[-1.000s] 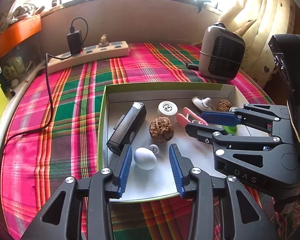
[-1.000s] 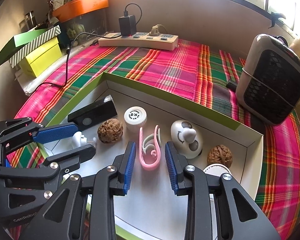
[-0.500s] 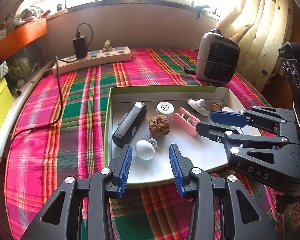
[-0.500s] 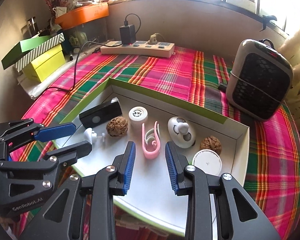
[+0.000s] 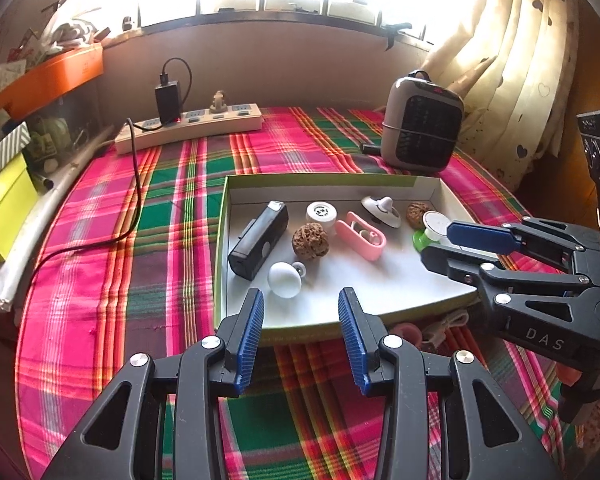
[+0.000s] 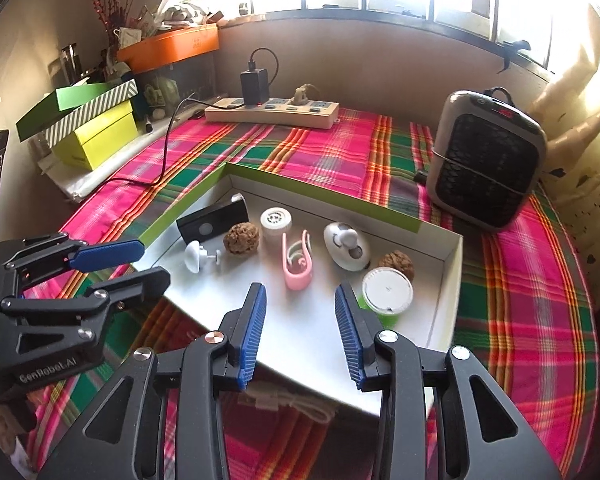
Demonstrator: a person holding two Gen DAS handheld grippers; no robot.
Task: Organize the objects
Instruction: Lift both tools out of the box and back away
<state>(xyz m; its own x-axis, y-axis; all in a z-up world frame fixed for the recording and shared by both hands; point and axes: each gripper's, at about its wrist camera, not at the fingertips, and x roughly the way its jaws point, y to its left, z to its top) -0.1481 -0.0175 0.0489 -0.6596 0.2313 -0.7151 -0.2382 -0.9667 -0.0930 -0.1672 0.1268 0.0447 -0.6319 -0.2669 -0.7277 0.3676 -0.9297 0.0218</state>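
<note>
A white tray with green walls [image 5: 222, 240] [image 6: 320, 188] lies on the plaid cloth. In it are a black device [image 5: 260, 240], a white knob [image 5: 285, 279], a walnut [image 5: 310, 241], a round white cap [image 5: 321, 214], a pink clip [image 6: 297, 264], a white oval piece [image 6: 346, 246], a second walnut [image 6: 396, 264] and a green cup with a white lid [image 6: 386, 294]. My left gripper [image 5: 300, 300] hangs open over the tray's near edge, holding nothing. My right gripper [image 6: 300, 294] is above the tray's near side, jaws opening, nothing between them.
A power strip [image 5: 188, 126] with a charger and its black cable [image 5: 136, 200] lies at the back. A small heater [image 5: 422, 136] stands behind the tray on the right. Yellow and green boxes [image 6: 96, 136] sit at the left edge. A cord [image 6: 296, 404] lies under the tray's front.
Both grippers have drawn back and risen from the tray, so the objects look farther off. The right jaws stand wider apart. The objects in the tray have not moved.
</note>
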